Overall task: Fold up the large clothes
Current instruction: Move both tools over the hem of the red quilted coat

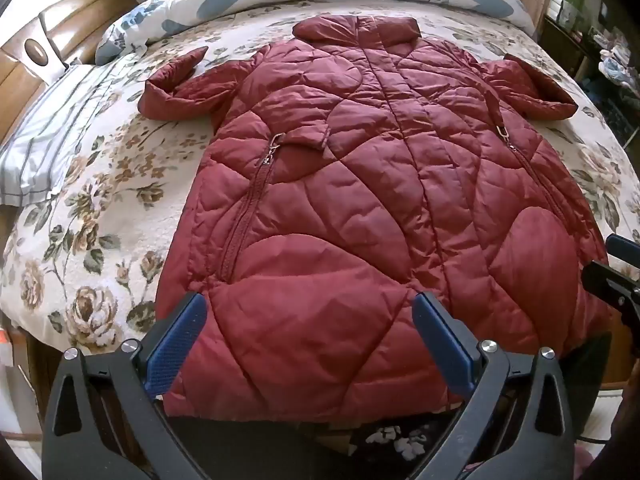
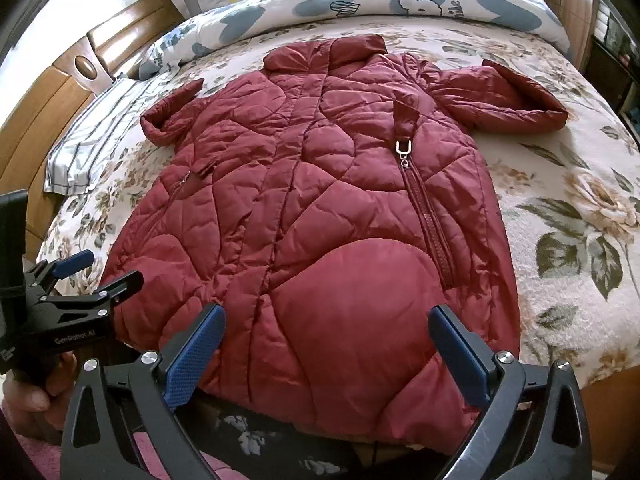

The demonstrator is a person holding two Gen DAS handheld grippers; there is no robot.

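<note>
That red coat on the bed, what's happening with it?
A person holds a two-finger gripper in each hand over the hem of a red quilted coat, spread flat and front-up on a floral bedspread. The left gripper and right gripper are both open and hold nothing. No fold has been made yet.

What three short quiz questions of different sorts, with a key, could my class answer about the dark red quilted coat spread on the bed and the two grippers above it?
1. True or false: the dark red quilted puffer coat lies spread flat, front up, on the floral bedspread.
2. Multiple choice: the left gripper and right gripper are A) both open, holding nothing; B) both shut on the hem; C) one open, one shut.
3. Fill in: both grippers hover over the coat's ____ edge.

Key: 1 true. 2 A. 3 hem (bottom), the edge nearest the cameras; the collar lies at the far end.
</note>
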